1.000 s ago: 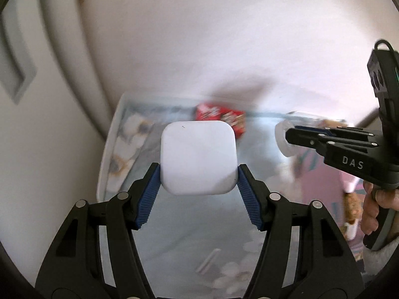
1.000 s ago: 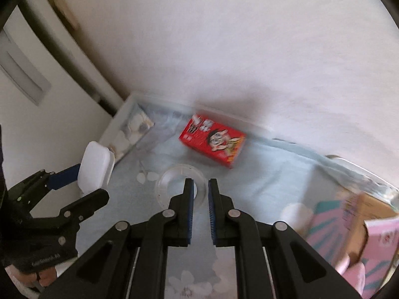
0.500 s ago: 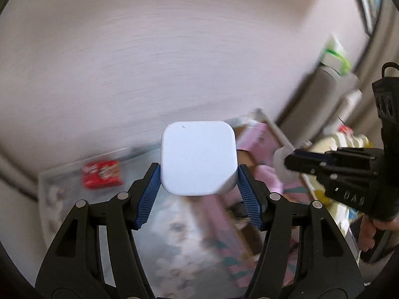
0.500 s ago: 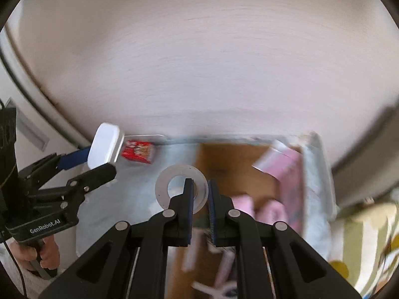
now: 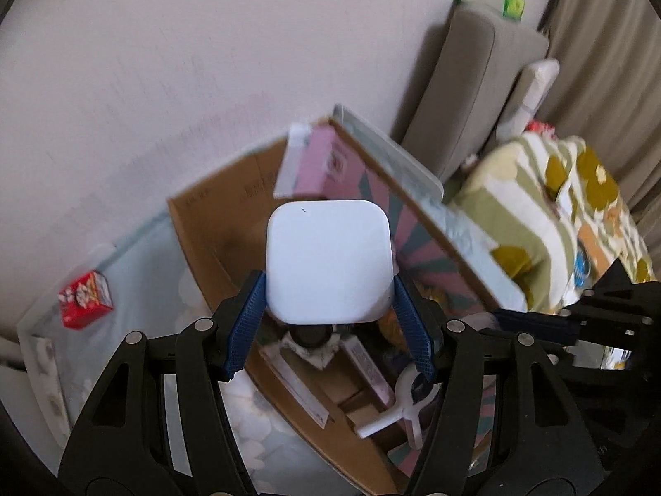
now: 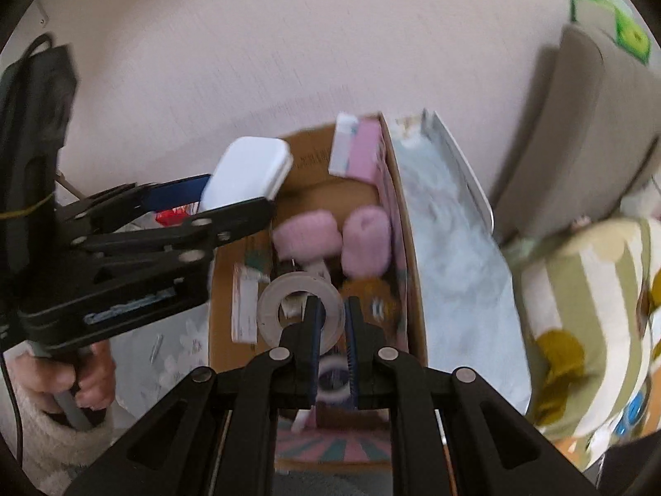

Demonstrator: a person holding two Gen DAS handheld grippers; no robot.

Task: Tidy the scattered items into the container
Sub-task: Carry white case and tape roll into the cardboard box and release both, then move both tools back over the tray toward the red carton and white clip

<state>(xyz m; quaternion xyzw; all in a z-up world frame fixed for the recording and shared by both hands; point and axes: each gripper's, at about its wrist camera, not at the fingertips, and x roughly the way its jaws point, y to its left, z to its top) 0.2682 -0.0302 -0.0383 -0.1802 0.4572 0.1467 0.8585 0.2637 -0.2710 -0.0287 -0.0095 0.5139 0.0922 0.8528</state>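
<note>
L claw (image 5: 328,285) w/ white case (image 5: 328,262) over box (image 5: 198,227) w/ pink rolls (image 6: 307,235).

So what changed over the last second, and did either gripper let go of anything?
Both hands swung from the floral mat near the red box to over the cardboard box. Nothing was released: the left gripper stays clamped on the white case, the right gripper on the tape roll.

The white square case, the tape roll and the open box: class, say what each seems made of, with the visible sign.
White square case: probably plastic; smooth, faintly glossy, rounded corners.
Tape roll: likely translucent plastic tape; milky ring.
Open box: cardboard; matte brown walls.
</note>
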